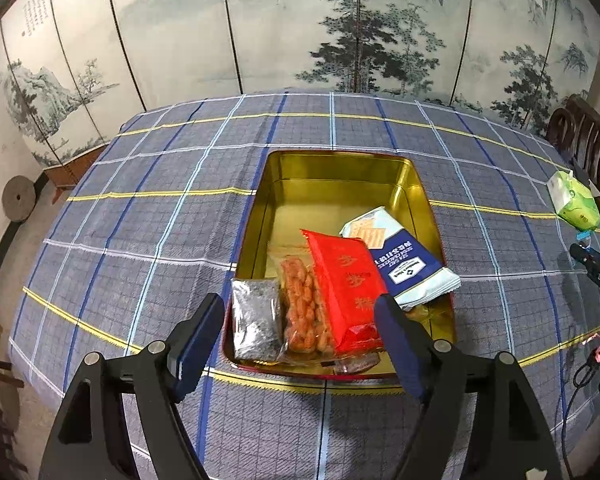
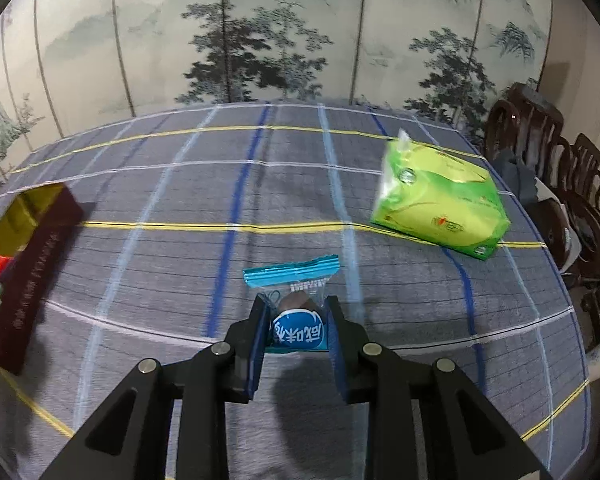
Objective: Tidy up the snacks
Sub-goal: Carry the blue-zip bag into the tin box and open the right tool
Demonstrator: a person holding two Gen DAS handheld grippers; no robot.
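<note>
A gold-lined tin (image 1: pixel 340 176) with a dark red outside sits on the checked tablecloth. In its near end lie a clear bag of dark bits (image 1: pixel 256 324), a bag of orange twists (image 1: pixel 300 308), a red packet (image 1: pixel 348 292) and a blue-and-white cracker pack (image 1: pixel 400 260). My left gripper (image 1: pixel 300 316) hovers open over these, touching none. My right gripper (image 2: pixel 298 316) is shut on a small blue-and-clear snack packet (image 2: pixel 296 320), held above the cloth. The tin (image 2: pixel 28 272) shows at the left edge of the right wrist view.
A green tissue pack (image 2: pixel 440 204) lies on the cloth at the right, also seen as the tissue pack (image 1: pixel 574 200). Dark wooden chairs (image 2: pixel 560 184) line the table's right side. A painted folding screen (image 1: pixel 300 20) stands behind. The other gripper's tip (image 1: pixel 596 268) shows at the right.
</note>
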